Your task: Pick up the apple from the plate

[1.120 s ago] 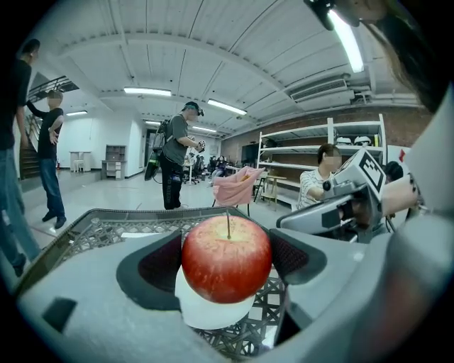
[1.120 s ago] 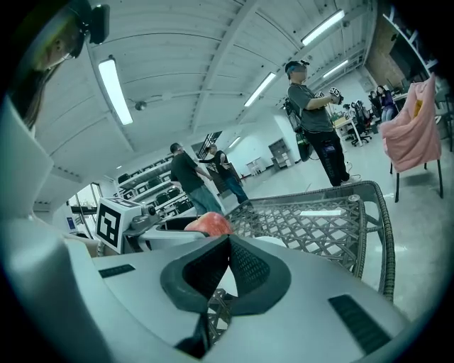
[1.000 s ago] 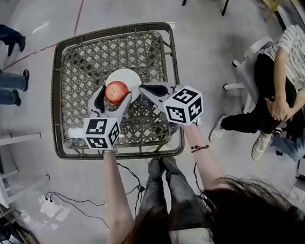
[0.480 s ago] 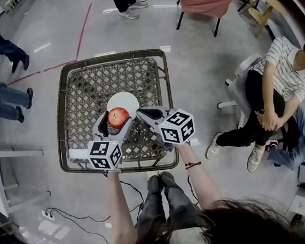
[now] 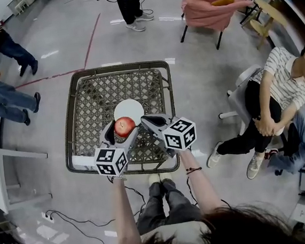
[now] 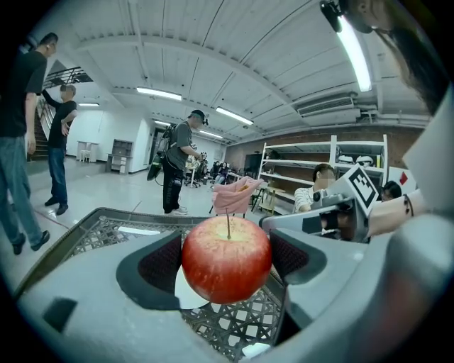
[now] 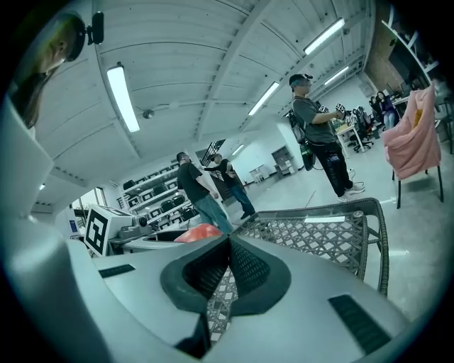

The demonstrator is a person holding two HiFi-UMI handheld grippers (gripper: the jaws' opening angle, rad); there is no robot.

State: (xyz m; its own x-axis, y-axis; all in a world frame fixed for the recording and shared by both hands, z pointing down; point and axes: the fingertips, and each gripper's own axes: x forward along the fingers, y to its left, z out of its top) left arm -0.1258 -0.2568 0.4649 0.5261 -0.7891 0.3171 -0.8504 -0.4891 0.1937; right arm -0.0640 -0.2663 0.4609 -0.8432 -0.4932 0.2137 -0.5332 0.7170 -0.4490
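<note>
Sitting upright between the two dark pads of the left gripper (image 6: 227, 257), the apple (image 6: 227, 259) is showing its red skin and thin stem, and the jaws are pressing on its left and right sides, holding it. In the head view the fruit is hanging over the near edge of the white plate (image 5: 132, 109), and in the left gripper view the plate is lying lower, under and behind the apple, so the apple is looking clear of it. The plate is resting near the middle of the woven lattice counter (image 5: 88, 95), which is edged by a dark rounded frame. The right gripper (image 7: 228, 244) is hovering just beside the apple on its right, its jaws meeting tip to tip with nothing between them, and it is pointing toward the plate. The marker cube of the left gripper (image 5: 111, 161) is hanging over the near edge of the counter, and the marker cube of the right one (image 5: 179, 134) over its near right corner, each at the end of a bare forearm. Beyond the counter, a seated person in a striped shirt (image 5: 282, 77) is resting at the right, a chair draped with pink cloth (image 5: 213, 3) is standing at the far side, other people are standing at the left, and cables (image 5: 70, 212) are trailing across the grey floor.
</note>
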